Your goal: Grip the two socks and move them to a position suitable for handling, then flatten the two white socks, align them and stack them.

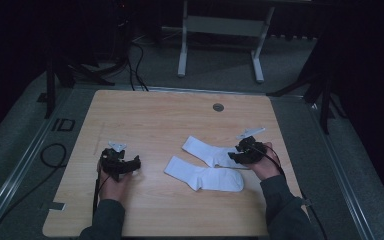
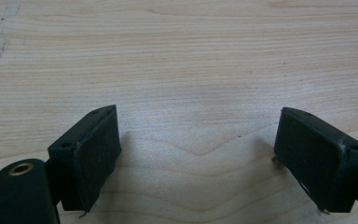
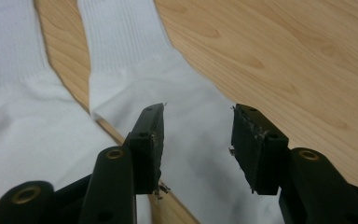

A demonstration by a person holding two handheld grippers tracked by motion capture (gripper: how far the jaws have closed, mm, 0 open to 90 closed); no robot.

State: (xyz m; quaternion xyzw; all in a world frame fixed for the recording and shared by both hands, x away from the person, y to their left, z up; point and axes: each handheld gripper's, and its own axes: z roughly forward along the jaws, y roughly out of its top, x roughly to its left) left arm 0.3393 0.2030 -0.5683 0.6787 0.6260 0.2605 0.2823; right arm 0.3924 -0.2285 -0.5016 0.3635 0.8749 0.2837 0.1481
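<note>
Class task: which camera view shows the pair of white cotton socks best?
The high view: both white cotton socks lie whole, side by side on the wooden table. The right gripper view crops them; the left gripper view faces bare wood.

Legible marks, one entry: the letters "ID" (image 1: 63, 125), dark on the grey floor, just beside the table's (image 1: 145, 107) far left corner; read from the high view; large, plain capitals, lying flat, no other lettering joined to them. Table top: bare wood grain, no label, number or sign that can be read; the small round fitting (image 1: 218, 107) near the far edge carries no lettering that can be made out. Two white socks (image 1: 207, 165): no brand, stripe text or size mark to be read. Gripper bodies and pads as seen in both gripper views: no legible print.
</note>
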